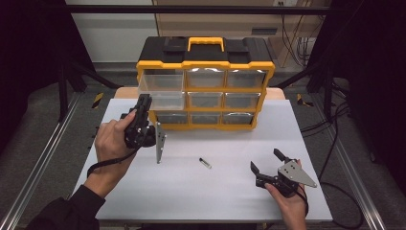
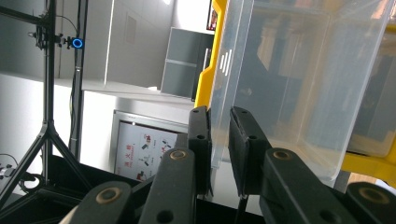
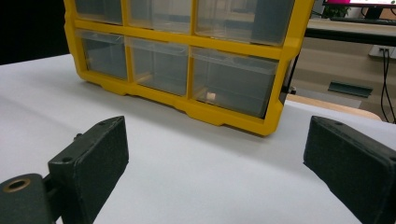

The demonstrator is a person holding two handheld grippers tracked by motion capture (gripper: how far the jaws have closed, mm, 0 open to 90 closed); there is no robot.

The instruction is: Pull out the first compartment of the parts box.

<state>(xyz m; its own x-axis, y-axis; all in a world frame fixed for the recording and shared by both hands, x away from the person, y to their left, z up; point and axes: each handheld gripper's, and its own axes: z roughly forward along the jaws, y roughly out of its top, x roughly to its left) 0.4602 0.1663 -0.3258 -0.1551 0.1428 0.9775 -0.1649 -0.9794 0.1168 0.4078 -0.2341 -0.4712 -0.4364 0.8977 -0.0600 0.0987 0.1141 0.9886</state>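
A yellow and black drawer cabinet (image 1: pixel 206 64) stands at the back of the white table (image 1: pixel 215 191). One clear drawer (image 1: pixel 163 88) in its left column is pulled out. My left gripper (image 1: pixel 143 100) is shut on that drawer's thin front wall. In the left gripper view the jaws (image 2: pixel 219 119) pinch the clear plastic edge of the drawer (image 2: pixel 289 88), which looks empty. A small dark cylinder (image 1: pixel 205 163) lies on the table's middle. My right gripper (image 1: pixel 265 159) rests low at the front right, open with nothing between its pads (image 3: pixel 93 149), and faces the cabinet (image 3: pixel 196 74).
The other clear drawers (image 1: pixel 225 99) sit pushed in. The cabinet has a yellow carry handle (image 1: pixel 206 43) on top. Metal frame rails (image 1: pixel 43 158) run along both sides of the table, and cables (image 1: pixel 335 143) trail off to the right.
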